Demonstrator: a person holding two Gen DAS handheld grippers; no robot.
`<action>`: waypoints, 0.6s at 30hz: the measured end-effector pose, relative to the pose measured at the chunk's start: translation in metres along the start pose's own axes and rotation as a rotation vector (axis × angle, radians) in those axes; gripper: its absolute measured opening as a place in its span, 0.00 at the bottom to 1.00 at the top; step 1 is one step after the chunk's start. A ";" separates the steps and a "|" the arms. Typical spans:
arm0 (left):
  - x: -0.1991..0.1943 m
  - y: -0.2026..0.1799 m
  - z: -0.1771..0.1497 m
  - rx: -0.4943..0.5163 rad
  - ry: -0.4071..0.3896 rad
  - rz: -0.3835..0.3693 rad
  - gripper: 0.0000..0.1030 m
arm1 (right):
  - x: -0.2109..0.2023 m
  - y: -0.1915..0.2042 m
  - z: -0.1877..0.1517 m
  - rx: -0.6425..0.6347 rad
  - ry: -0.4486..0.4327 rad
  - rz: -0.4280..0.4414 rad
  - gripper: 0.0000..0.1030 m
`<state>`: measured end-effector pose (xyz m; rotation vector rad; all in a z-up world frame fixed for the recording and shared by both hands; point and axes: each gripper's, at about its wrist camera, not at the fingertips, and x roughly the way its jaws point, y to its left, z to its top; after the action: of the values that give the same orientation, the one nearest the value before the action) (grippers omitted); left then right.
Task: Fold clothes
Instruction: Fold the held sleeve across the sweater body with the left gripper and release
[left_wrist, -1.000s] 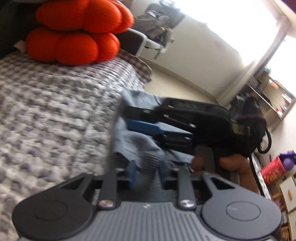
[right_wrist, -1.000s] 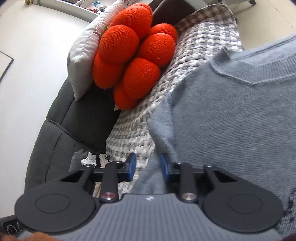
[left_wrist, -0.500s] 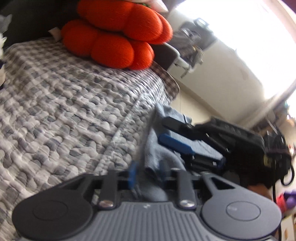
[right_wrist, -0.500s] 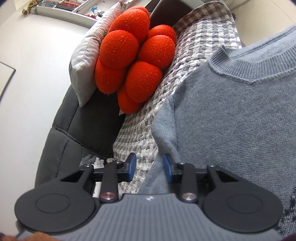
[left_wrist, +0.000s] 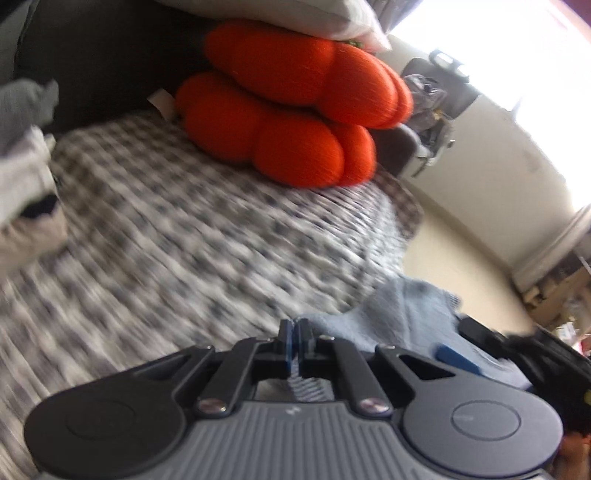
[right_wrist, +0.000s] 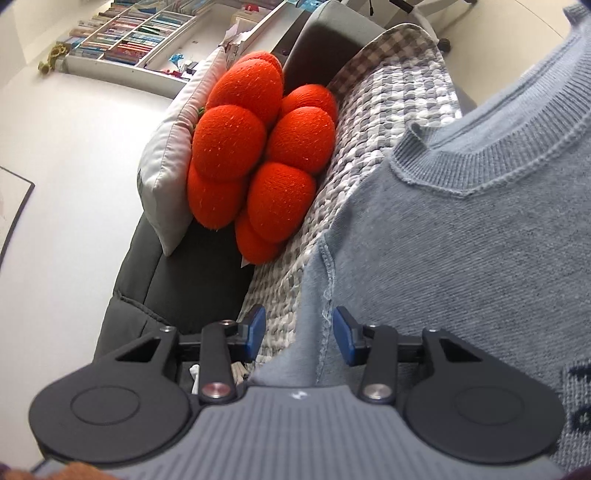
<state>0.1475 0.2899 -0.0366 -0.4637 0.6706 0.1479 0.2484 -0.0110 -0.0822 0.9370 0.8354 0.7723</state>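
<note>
A grey-blue knit sweater (right_wrist: 461, 236) lies on the checked sofa blanket (right_wrist: 384, 110), neckline toward the far end. My right gripper (right_wrist: 298, 332) is open, its blue pads on either side of the sweater's shoulder seam and sleeve edge. In the left wrist view my left gripper (left_wrist: 294, 345) is shut with nothing visibly between its pads, just above the blanket (left_wrist: 184, 236). A part of the sweater (left_wrist: 402, 310) lies just to its right, with the right gripper (left_wrist: 480, 354) on it.
An orange ball-shaped cushion (right_wrist: 255, 147) and a white pillow (right_wrist: 166, 177) lean against the dark sofa back (right_wrist: 162, 280). More clothes (left_wrist: 22, 177) lie at the blanket's left end. The floor (left_wrist: 454, 266) lies beyond the sofa edge.
My left gripper has let go of the sweater, shut and swung left over the blanket. My right gripper has opened wider on the sleeve edge.
</note>
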 end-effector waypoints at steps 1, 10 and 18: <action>0.003 0.005 0.006 0.007 -0.009 0.021 0.02 | 0.000 0.001 0.000 -0.003 -0.001 -0.004 0.44; 0.028 0.021 0.019 0.035 -0.052 0.100 0.02 | 0.009 0.015 -0.012 -0.158 0.005 -0.102 0.43; 0.024 0.001 0.006 0.050 -0.059 0.135 0.05 | 0.011 0.021 -0.013 -0.214 -0.007 -0.130 0.48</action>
<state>0.1694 0.2934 -0.0476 -0.3647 0.6466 0.2704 0.2379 0.0110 -0.0707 0.6881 0.7825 0.7294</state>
